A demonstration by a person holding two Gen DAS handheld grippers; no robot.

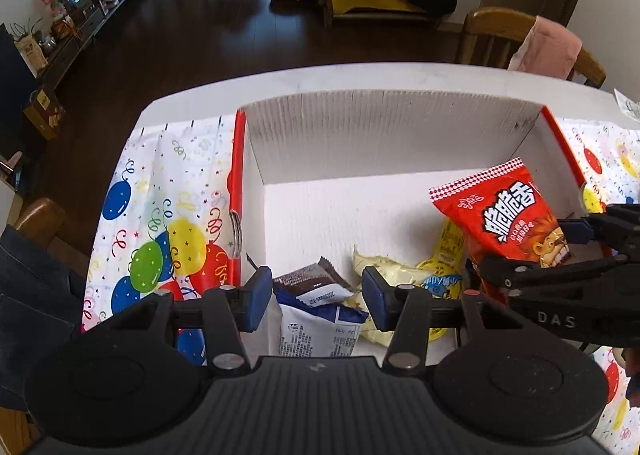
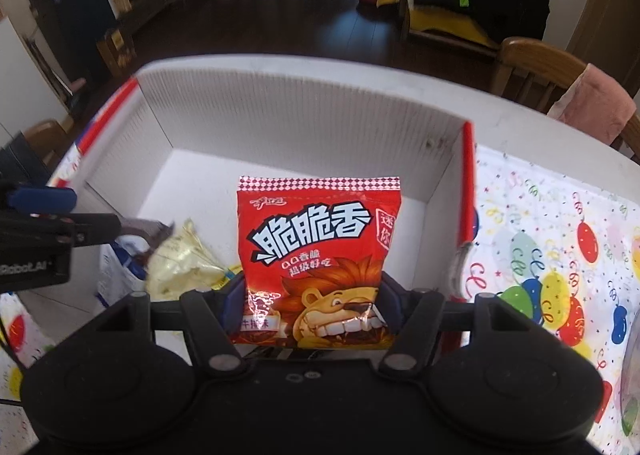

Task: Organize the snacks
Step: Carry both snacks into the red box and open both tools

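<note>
Right gripper (image 2: 310,305) clamps a puffy, crushable red foil snack bag (image 2: 318,255) by its lower half above the white cardboard box (image 2: 280,111); the left gripper (image 1: 316,295) hangs parted, empty.

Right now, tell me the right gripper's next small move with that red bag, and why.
Probably lower a little and release. The right gripper is shut on the red bag, already above the box floor, with bare floor beyond the yellow packet and the left gripper off to the side.
</note>
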